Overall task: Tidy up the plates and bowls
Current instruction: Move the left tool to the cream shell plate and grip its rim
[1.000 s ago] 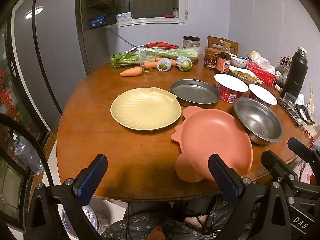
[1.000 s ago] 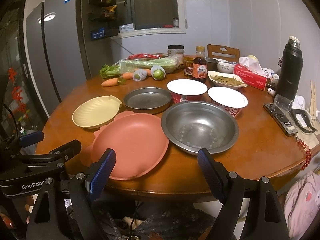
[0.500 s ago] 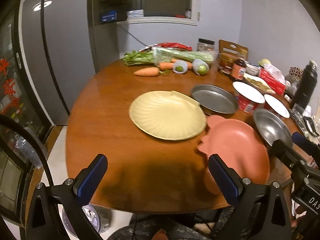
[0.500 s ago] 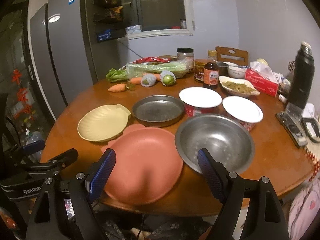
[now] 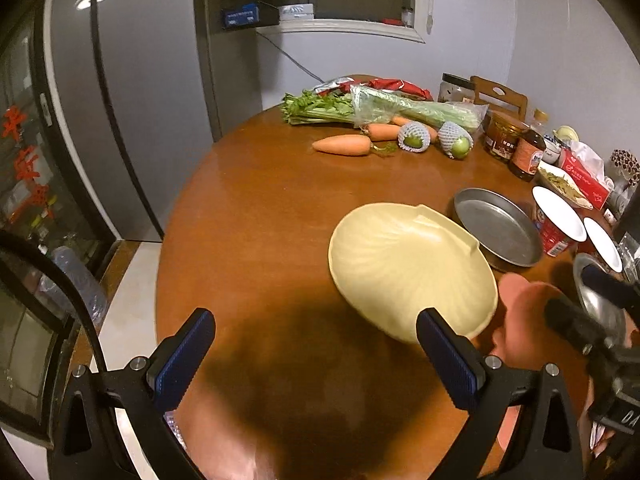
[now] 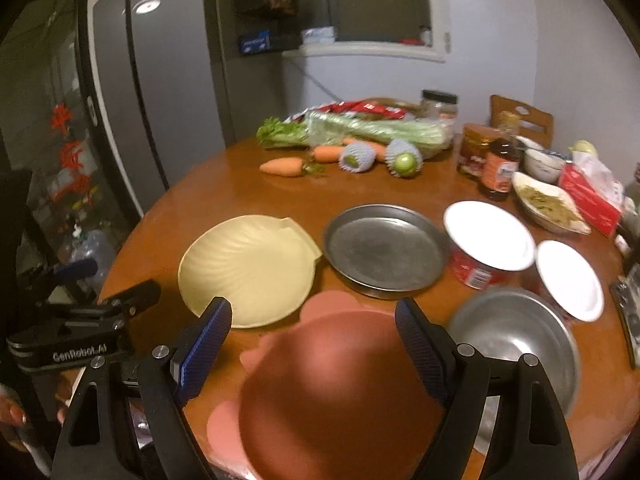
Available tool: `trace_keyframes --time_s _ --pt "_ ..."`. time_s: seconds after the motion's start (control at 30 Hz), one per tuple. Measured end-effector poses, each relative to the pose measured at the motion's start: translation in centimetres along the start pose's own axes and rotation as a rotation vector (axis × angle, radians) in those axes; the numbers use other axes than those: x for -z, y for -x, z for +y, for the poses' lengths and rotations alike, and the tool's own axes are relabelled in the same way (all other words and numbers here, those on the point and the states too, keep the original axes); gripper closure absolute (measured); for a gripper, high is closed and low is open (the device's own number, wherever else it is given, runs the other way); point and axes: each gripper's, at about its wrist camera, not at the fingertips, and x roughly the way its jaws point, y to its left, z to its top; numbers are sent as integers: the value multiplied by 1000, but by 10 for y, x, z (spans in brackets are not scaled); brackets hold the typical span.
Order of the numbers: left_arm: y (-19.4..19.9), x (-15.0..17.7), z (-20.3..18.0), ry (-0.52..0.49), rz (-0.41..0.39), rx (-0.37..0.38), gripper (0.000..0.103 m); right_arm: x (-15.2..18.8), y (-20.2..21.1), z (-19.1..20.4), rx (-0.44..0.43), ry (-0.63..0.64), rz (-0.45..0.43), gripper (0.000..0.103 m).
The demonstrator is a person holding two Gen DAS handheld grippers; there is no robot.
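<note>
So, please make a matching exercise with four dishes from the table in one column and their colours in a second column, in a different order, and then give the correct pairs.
Things:
1. shell-shaped plate
2. flat round pan
3. plate with ear-like tabs
4. paper bowl lid

Colours:
A. white
B. salmon pink
C. pale yellow
D. grey metal

Pairs: 1-C, 2-D, 3-B, 4-A

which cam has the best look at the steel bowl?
Right wrist. The steel bowl shows most of its rim and inside, just right of the pink plate, though slightly blurred and partly behind a gripper finger. Left wrist catches only a sliver of it at the right edge, behind the other gripper.
</note>
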Motion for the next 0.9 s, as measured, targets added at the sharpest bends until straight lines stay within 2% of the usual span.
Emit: trace_keyframes --time_s 0.2,0.27,0.43,0.5,0.67,0.73,0.9 --pt "-36 -27 -3 -51 42 27 2 -12 -40 8 11 16 85 18" --pt "-45 -33 -5 -66 56 10 2 -14 -50 9 10 11 101 18" --pt "-68 -41 1 -48 87 44 2 -20 -66 9 36 -6 121 19" --pt "-76 -42 2 -49 108 56 2 -23 -71 10 33 -4 124 28" --pt "-85 -46 2 -42 120 95 3 -27 -87 10 30 -1 174 43" --pt "-87 -48 1 -46 122 114 6 -27 -88 11 28 -1 177 45" --pt "-97 -53 -7 -67 150 137 32 -27 -92 13 25 3 183 53"
